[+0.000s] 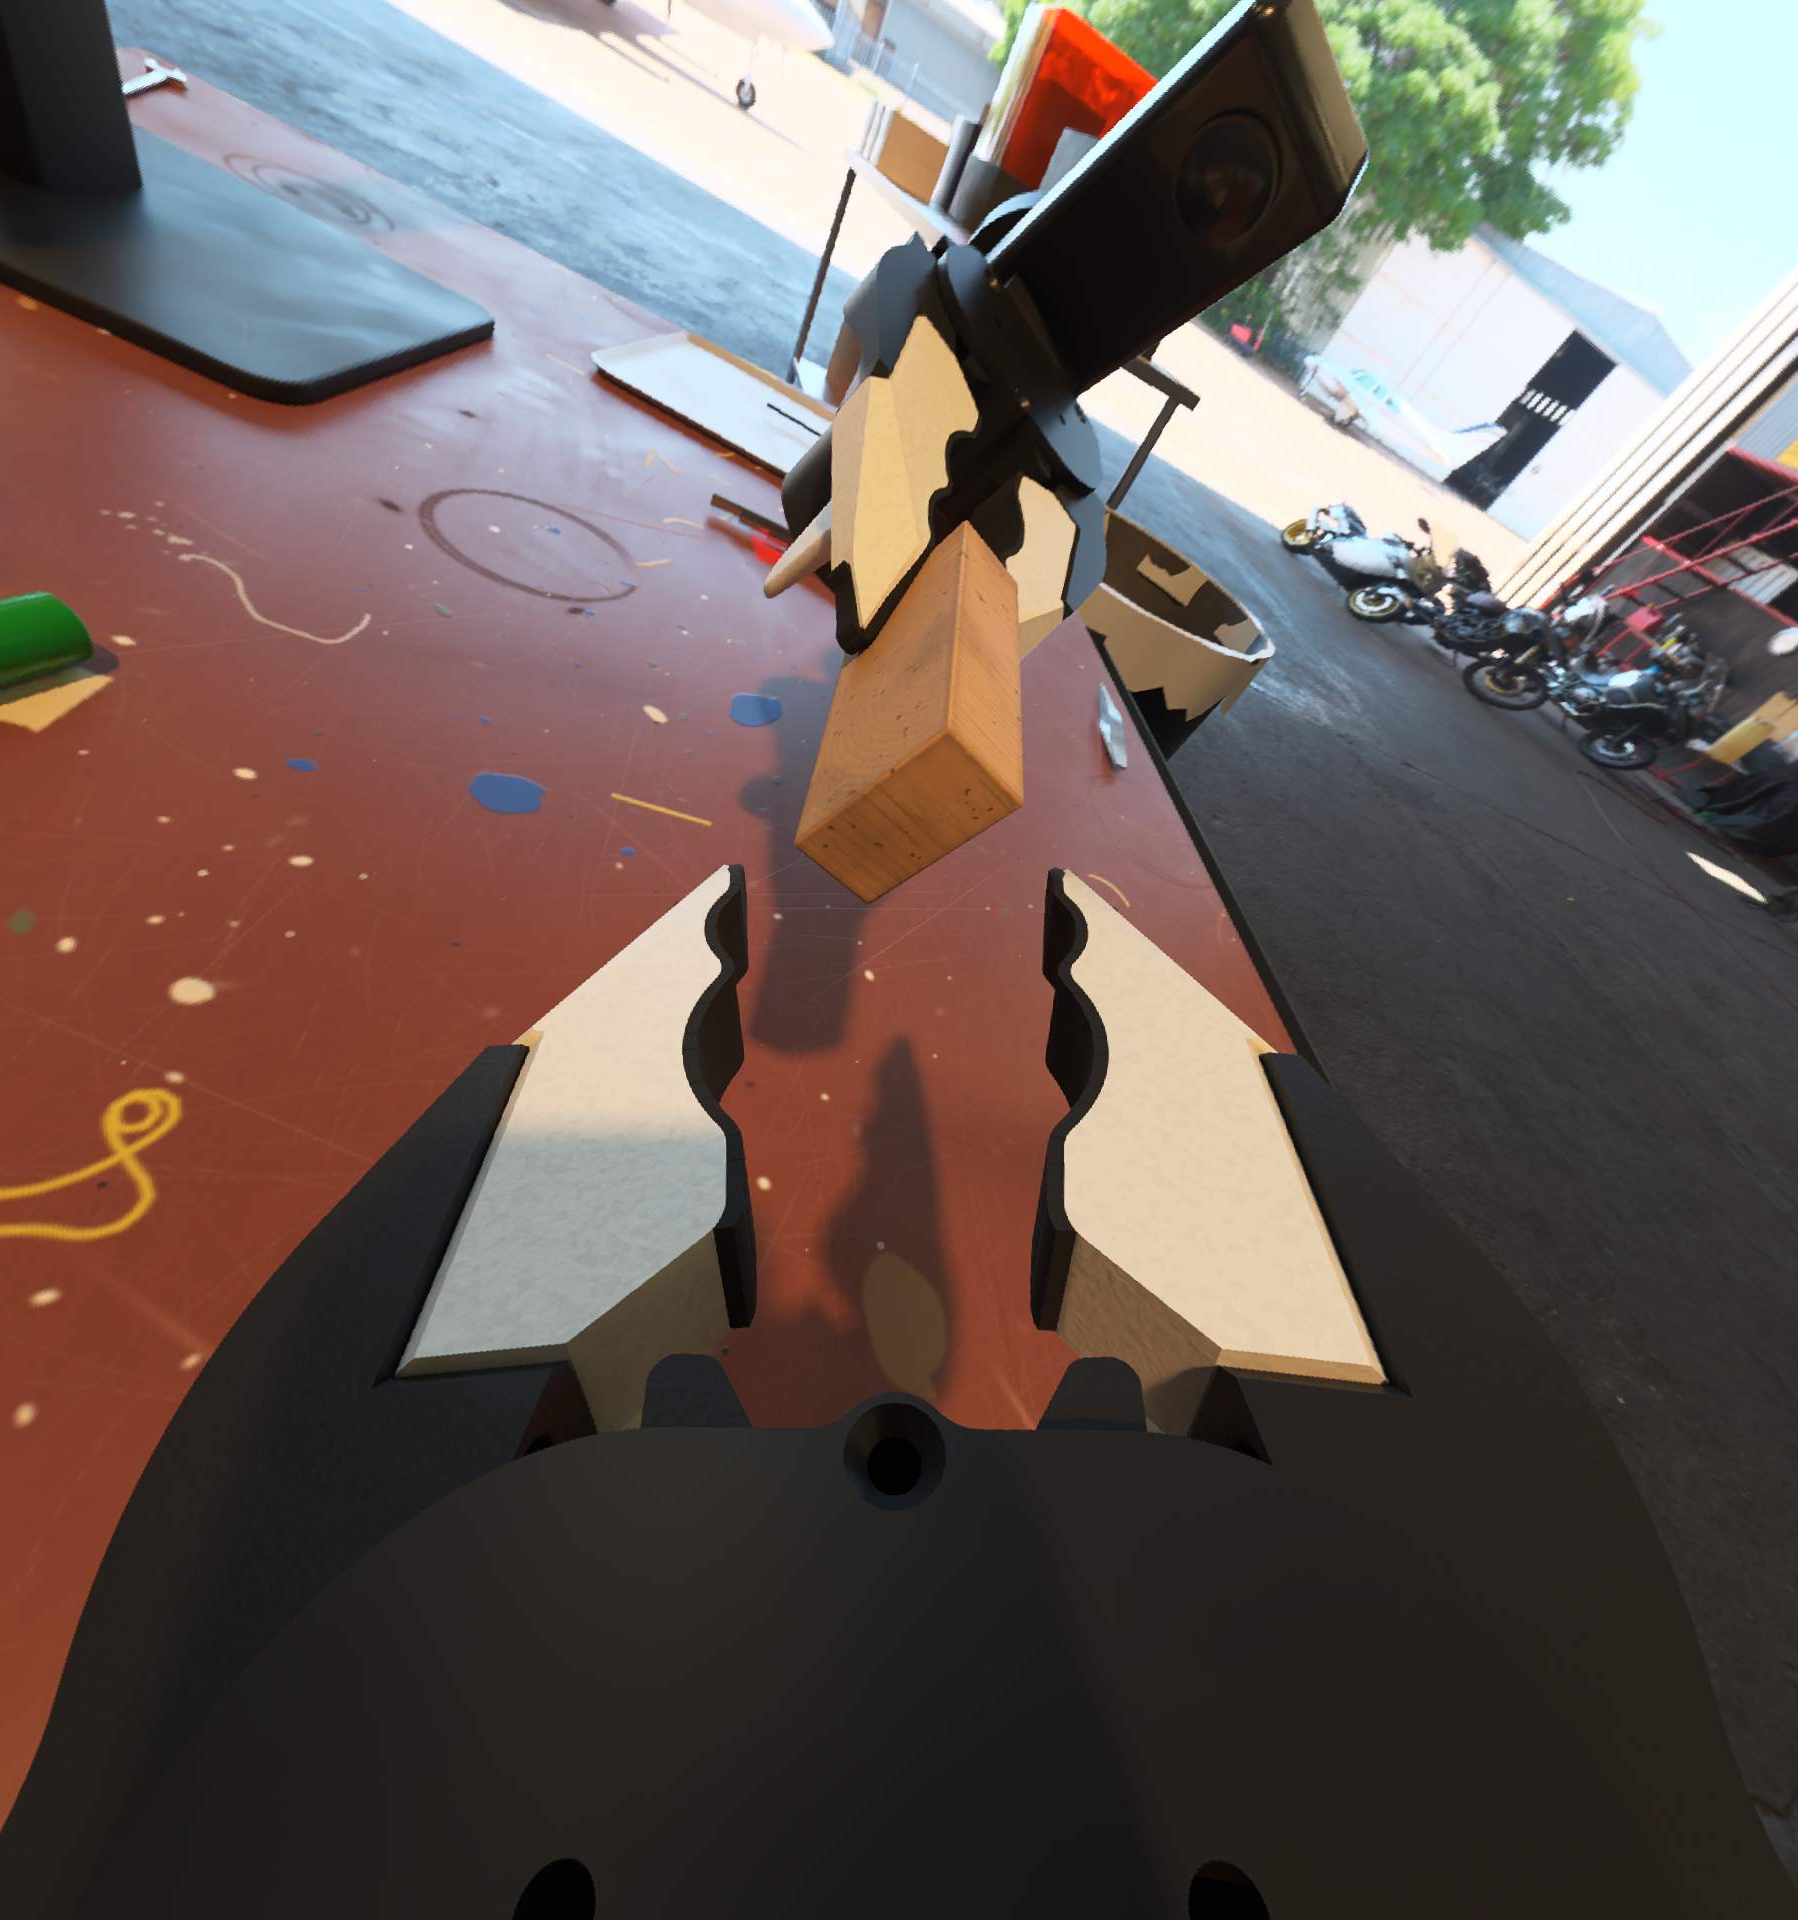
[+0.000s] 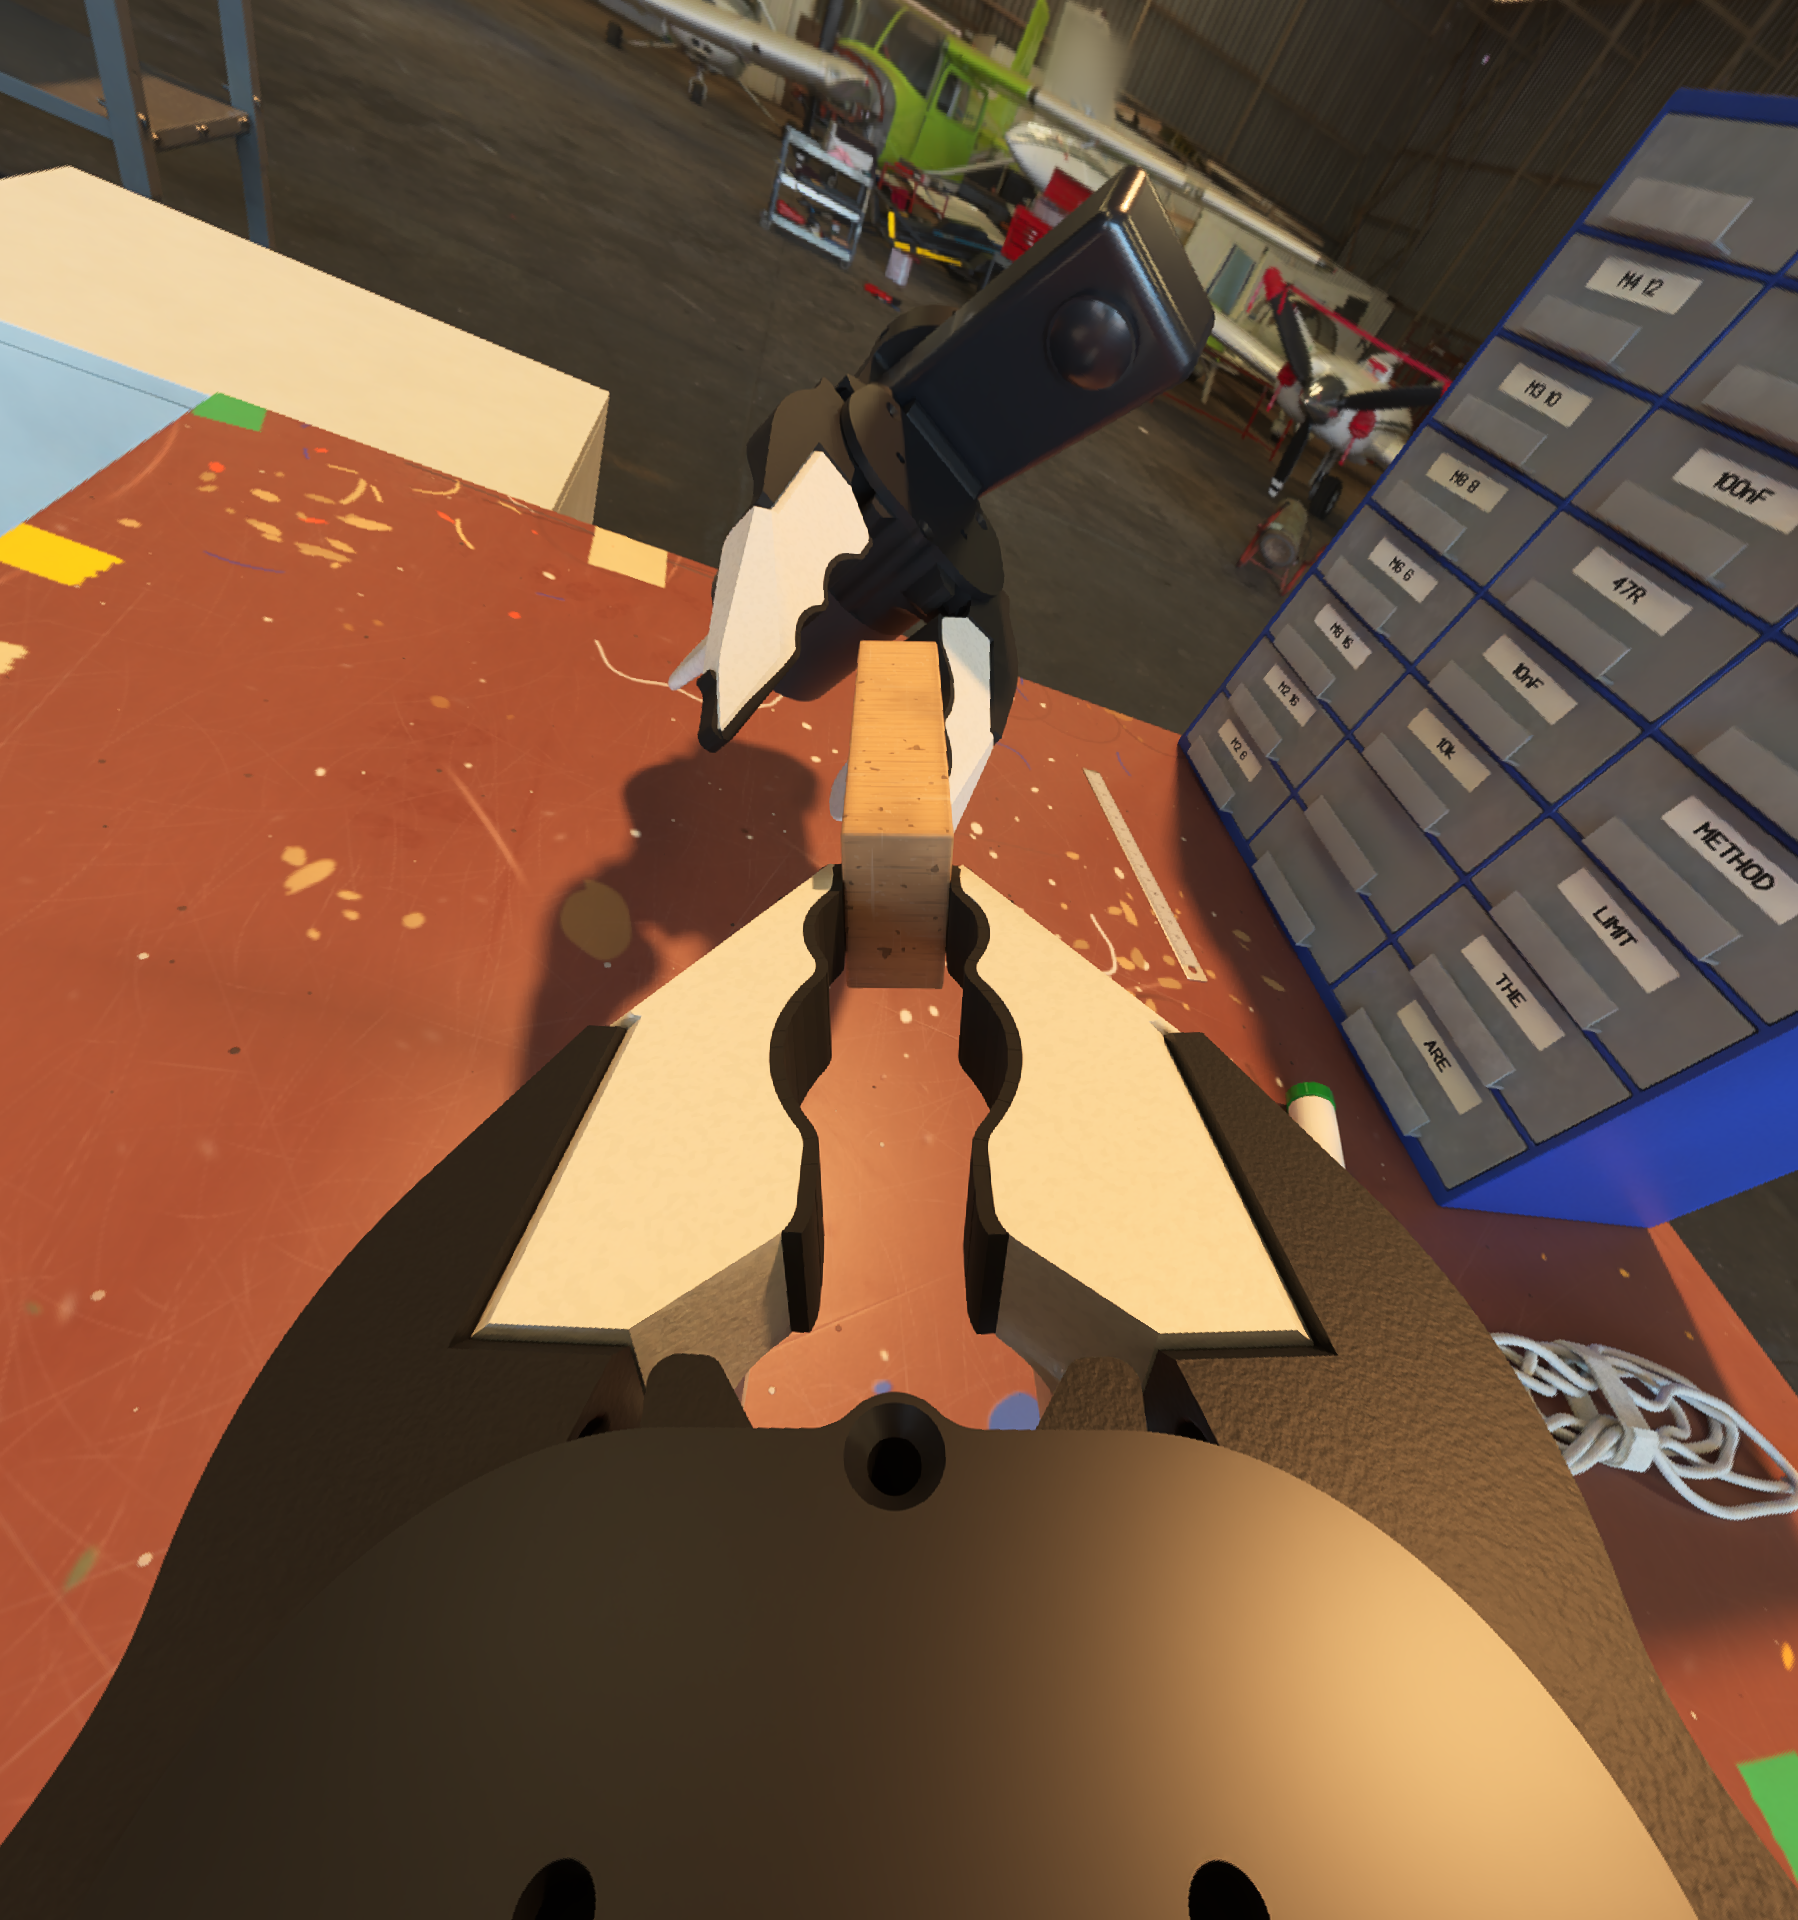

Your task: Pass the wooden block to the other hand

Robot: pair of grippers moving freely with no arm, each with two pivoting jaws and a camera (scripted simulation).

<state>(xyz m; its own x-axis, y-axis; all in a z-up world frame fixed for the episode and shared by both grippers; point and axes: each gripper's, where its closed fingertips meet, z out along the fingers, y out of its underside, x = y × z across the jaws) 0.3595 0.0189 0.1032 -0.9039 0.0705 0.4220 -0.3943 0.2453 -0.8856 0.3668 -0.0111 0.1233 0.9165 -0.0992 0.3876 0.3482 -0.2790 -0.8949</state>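
The wooden block [image 2: 895, 831] is a light oblong piece held in the air above the red-brown table [image 2: 251, 935]. My right gripper [image 2: 895, 883] is shut on its near end. In the left wrist view the right gripper [image 1: 952, 623] points the block [image 1: 916, 727] down toward me. My left gripper [image 1: 895, 878] is open and empty, and the block's free end hangs just ahead of its fingertips. In the right wrist view the left gripper [image 2: 838, 753] is spread open around the block's far end, with no clear contact.
A black monitor stand [image 1: 199, 260], a green cylinder [image 1: 1, 644], a flat tray [image 1: 708, 384] and a round tub [image 1: 1175, 623] are on or near the table. A blue drawer cabinet [image 2: 1601, 727], a white cable [image 2: 1653, 1434], a ruler [image 2: 1144, 873] and a pale box [image 2: 251, 312] are also there.
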